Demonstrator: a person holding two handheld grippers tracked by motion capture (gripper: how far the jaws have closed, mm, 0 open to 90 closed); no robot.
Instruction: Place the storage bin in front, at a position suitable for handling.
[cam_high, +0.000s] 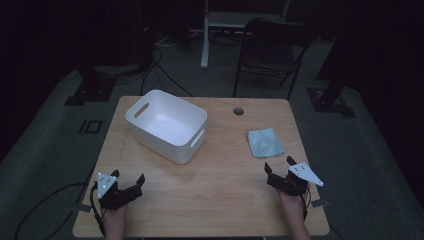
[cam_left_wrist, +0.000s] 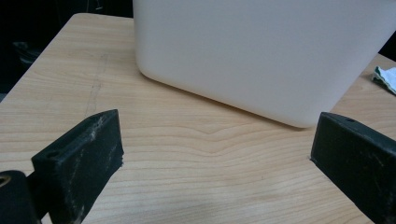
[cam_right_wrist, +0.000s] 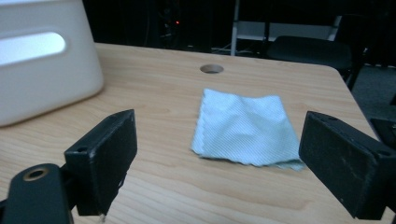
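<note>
while the high view shows the bin (cam_high: 167, 125) hollow, the cloth's (cam_right_wrist: 245, 126) weave reads close.

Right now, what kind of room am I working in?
Probably a lab or recording workspace, dimly lit. A small wooden table with a cable hole stands on grey carpet, black stand bases flank it with cables trailing on the floor, and a folding chair sits behind.

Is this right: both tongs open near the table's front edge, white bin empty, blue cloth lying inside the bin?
Not the cloth. The blue cloth lies flat on the table, right of the white bin, as the high view shows. The bin is empty, and the left tongs and right tongs are open.
</note>
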